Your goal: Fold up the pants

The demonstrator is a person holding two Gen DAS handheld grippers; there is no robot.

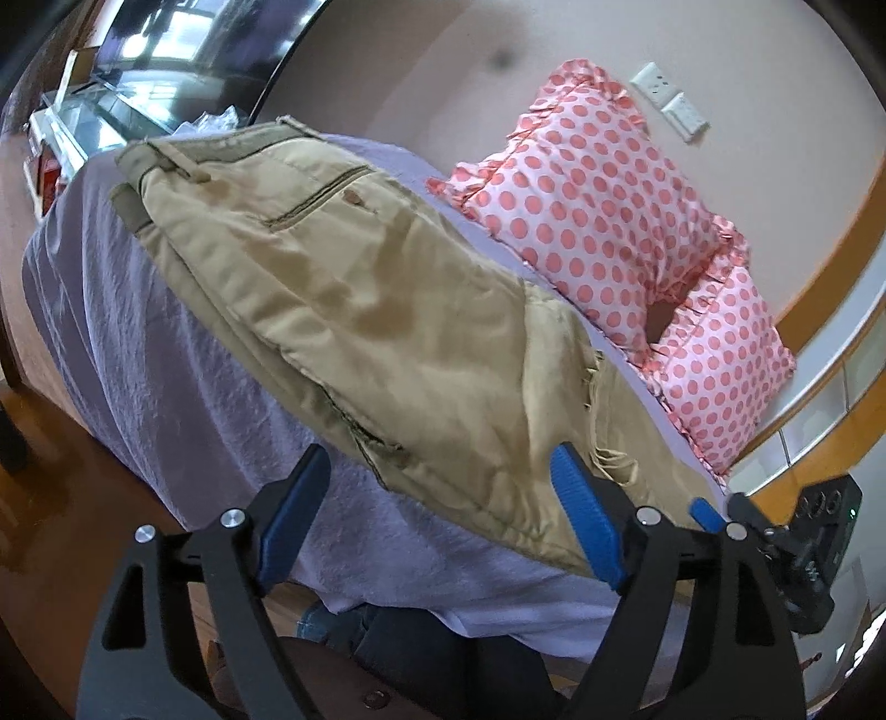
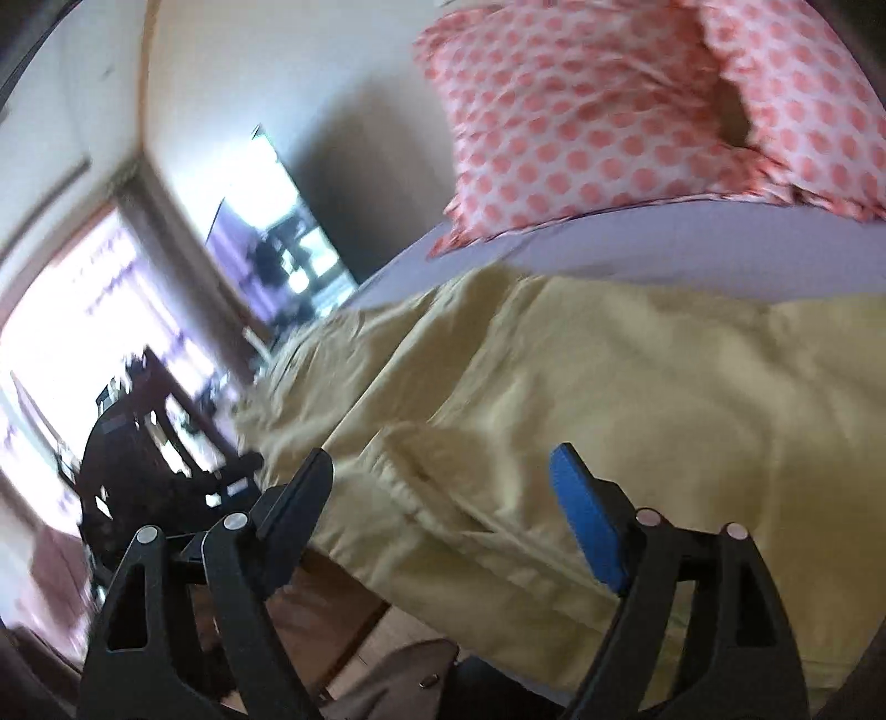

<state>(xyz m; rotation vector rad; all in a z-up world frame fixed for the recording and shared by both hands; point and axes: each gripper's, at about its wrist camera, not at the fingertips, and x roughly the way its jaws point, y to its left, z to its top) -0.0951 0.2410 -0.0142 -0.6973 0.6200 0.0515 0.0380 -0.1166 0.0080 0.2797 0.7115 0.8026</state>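
Note:
Khaki pants [image 1: 354, 310] lie on a bed with a lavender sheet [image 1: 138, 354], the waistband at the far left and the legs running toward me. My left gripper [image 1: 443, 498] is open, its blue-padded fingers [image 1: 587, 515] spread over the near edge of the pants with nothing between them. The right gripper shows at the lower right of the left wrist view [image 1: 714, 512]. In the right wrist view the pants [image 2: 609, 399] fill the middle, and my right gripper [image 2: 443, 487] is open just above their near edge, empty. That view is blurred.
Two pink polka-dot pillows [image 1: 598, 210] lean against the wall at the head of the bed, also in the right wrist view [image 2: 609, 122]. A dark TV screen [image 1: 199, 50] stands at the far left. Wooden floor [image 1: 66, 498] lies below the bed edge. A bright window [image 2: 72, 310] is at left.

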